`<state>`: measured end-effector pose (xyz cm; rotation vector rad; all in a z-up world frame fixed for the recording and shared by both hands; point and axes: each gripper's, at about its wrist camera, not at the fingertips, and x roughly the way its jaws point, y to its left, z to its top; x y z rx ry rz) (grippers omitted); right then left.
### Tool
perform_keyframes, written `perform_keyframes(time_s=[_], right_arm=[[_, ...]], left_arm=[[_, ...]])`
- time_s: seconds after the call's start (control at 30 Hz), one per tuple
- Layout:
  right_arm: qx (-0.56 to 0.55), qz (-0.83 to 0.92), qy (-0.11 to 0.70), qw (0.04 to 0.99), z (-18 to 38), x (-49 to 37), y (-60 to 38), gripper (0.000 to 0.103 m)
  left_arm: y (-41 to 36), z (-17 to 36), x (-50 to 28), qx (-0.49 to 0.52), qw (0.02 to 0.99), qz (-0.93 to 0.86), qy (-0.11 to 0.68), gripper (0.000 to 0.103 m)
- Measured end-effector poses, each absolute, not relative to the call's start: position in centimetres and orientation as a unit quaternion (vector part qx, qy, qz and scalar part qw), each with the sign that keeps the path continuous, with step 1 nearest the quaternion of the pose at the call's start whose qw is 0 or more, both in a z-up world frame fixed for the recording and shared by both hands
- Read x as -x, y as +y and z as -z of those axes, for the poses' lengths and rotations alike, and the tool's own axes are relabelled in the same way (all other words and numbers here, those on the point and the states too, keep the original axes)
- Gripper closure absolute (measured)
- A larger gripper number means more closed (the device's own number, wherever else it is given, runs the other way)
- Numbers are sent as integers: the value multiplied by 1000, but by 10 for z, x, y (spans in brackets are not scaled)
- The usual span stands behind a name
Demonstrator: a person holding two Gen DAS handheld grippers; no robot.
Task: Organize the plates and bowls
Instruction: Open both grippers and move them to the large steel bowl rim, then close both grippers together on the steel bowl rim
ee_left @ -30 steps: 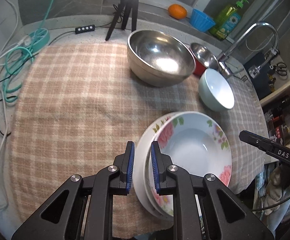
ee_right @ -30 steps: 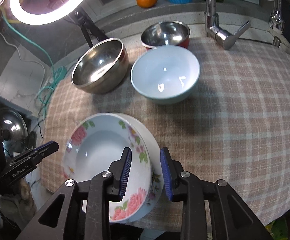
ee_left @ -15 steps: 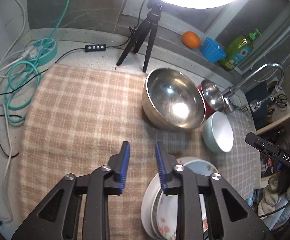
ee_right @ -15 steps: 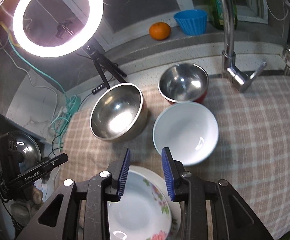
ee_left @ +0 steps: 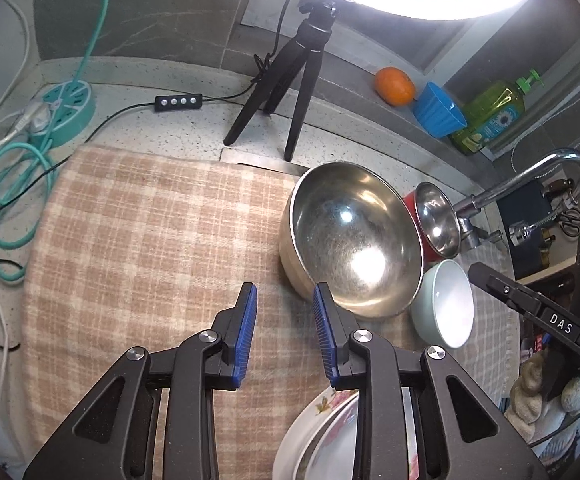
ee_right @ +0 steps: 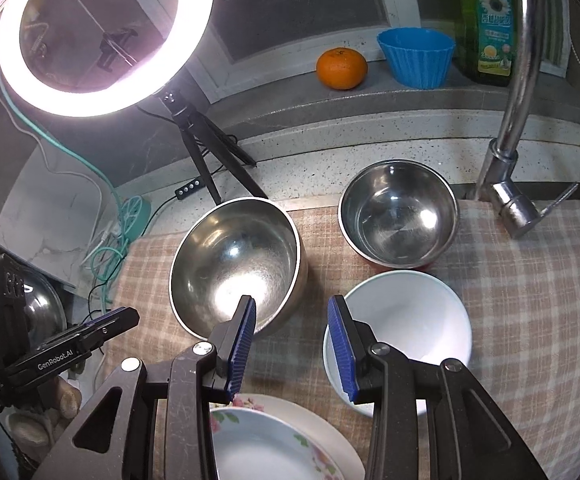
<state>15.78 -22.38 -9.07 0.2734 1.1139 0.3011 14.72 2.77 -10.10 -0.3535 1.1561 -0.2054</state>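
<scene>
L gripper [ee_left: 284, 332] hovering over the checked cloth [ee_left: 138, 248], fingers [ee_left: 246, 336] standing apart w/ nothing between them. R gripper [ee_right: 291, 346] likewise spread wide, empty, hanging above the gap betw. two bowls.

Floral plate [ee_right: 274, 440] sitting on a plain white plate [ee_right: 329, 428], both at the near edge of the cloth, directly under the grippers; only partly showing in either view. In L wrist view the stack's rims [ee_left: 313, 436] peeking out below the R-hand finger.

Large steel bowl [ee_right: 236, 266] resting upright on the cloth, just beyond the plates. Pale white bowl [ee_right: 405, 332] sitting just beside it to the R, near the plates. Smaller steel bowl w/ red outside [ee_right: 397, 222] standing behind the white one, close to the faucet [ee_right: 509, 132]. The three bowls grouped tight; can't tell if rims are touching.

Worktop [ee_left: 194, 132] speckled stone, cloth covering most of it. Ring light [ee_right: 90, 36] glowing on a black tripod [ee_left: 290, 88] at the back. Orange [ee_right: 341, 68], blue cup [ee_right: 415, 58] and green soap bottle [ee_right: 485, 20] lining the sill. Teal cable [ee_left: 14, 184] coiling off the cloth's L side, by a round teal power strip [ee_left: 66, 112].
</scene>
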Motion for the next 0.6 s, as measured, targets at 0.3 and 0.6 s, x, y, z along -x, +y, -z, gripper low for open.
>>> perform_keyframes(time_s=[0.3,0.6], right_arm=[[-181,-143,554,800,119,-189,-228,69],[-178,-145,565,793,131,-207,-219,69]], left_arm=[[27,115,-171,193,802,97,557,62],[20,119,-187,171,807,89,559,62]])
